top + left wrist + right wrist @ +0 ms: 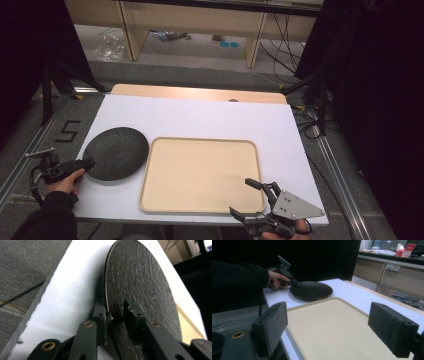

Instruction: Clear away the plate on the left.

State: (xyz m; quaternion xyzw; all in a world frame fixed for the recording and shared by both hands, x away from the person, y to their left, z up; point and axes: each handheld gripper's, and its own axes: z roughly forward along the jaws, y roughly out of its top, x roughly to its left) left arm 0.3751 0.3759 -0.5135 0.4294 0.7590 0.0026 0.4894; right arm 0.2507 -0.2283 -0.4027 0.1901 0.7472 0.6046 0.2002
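A dark, rough-textured round plate [116,153] lies on the white table top [200,117], at its left side, just beside the left edge of a beige tray [200,175]; from above the two look very near or touching, though which cannot be told. The left gripper [85,163], held in the person's left hand [67,181], has the plate's near-left rim between its jaws. In the left gripper view one pad [100,315] sits at the rim's outer edge and the other [133,315] on the plate's upper face, closed on the rim. In the right gripper view the plate [311,290] is seen with that hand at its far side.

The right gripper [246,197] hovers at the tray's near-right corner, its jaws spread wide with nothing between them. In its own view the two pads [270,327] frame the bare tray [329,327].

A wooden board [200,93] shows beyond the table's far edge. The number 5 [67,131] is marked in black tape on the grey floor to the left. Cables [280,40] trail under a bench [195,20] at the back.

The sides of the high view fall into darkness, and the right hand is cut off at the bottom edge.
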